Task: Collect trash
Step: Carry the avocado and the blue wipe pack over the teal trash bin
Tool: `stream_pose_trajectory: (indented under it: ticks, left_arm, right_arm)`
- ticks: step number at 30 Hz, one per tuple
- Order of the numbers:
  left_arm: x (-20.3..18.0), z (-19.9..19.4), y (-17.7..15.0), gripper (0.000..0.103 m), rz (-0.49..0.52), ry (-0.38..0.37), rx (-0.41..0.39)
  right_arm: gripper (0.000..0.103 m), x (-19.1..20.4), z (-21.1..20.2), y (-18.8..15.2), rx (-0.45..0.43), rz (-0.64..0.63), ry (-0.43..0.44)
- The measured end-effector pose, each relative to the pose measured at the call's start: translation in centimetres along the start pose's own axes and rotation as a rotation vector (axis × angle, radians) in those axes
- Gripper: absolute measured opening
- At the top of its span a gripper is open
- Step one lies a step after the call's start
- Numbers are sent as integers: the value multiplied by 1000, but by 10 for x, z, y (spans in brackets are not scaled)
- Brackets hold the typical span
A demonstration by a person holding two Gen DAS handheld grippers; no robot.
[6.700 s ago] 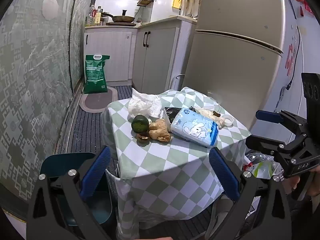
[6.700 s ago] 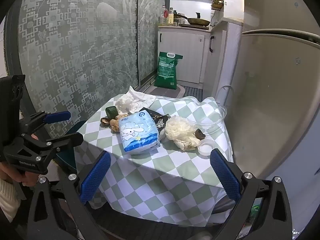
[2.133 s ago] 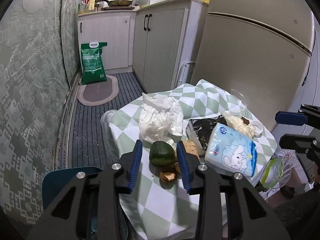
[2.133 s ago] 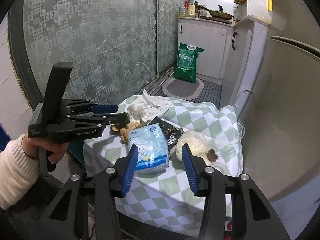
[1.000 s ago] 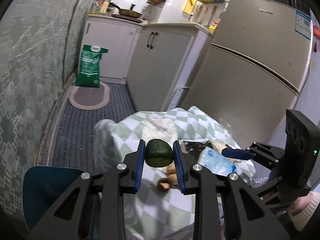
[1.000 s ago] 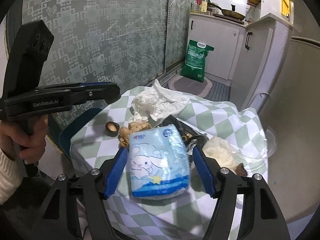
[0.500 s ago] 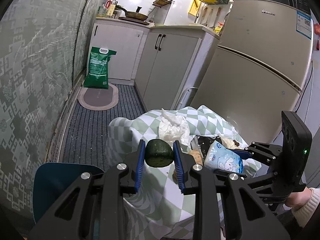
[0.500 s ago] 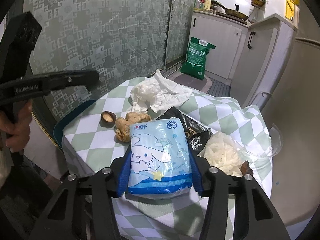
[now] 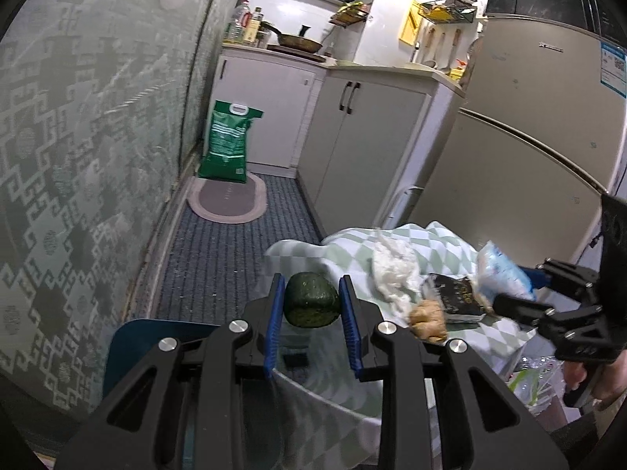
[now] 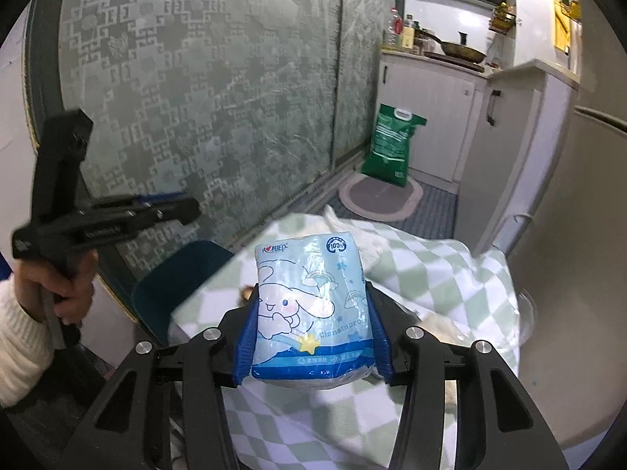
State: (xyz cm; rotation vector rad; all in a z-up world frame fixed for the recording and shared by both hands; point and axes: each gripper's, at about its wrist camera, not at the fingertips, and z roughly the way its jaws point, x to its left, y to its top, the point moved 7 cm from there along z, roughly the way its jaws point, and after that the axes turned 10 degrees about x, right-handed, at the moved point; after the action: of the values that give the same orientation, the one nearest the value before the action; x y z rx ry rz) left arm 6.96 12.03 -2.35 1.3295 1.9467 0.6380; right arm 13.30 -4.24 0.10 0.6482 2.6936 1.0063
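My left gripper is shut on a dark green round fruit, held in the air off the left side of the small table with the green-checked cloth. My right gripper is shut on a light blue tissue pack with a cartoon print, lifted above the cloth. In the left wrist view that pack shows at the right in the other gripper. On the table lie a crumpled white paper, a black wrapper and a brown lump.
A blue bin stands on the floor below my left gripper, left of the table. A fridge rises behind the table, cabinets beside it. A green sack and an oval mat lie further down the aisle. A patterned glass wall runs along the left.
The right gripper's jaws closed on the tissue pack and lifted it off the cloth. The left gripper carried the green fruit leftward, away from the table and over the blue bin's side.
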Motion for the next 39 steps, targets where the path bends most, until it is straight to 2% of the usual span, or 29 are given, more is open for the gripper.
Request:
stream_pose_trajectory:
  ticks: [8, 17, 30, 39]
  left_arm:
    - [31, -8, -6, 30, -41, 68, 6]
    - [70, -3, -23, 30, -95, 158, 72]
    - [107, 16, -65, 30, -125, 216, 231]
    - [122, 36, -90, 30, -145, 220, 320]
  right_arm:
    - [49, 36, -4, 28, -32, -36, 66]
    - [49, 76, 2, 53, -36, -50, 140]
    - [49, 123, 55, 66, 107, -54, 218]
    - [49, 141, 86, 57, 219, -58, 238]
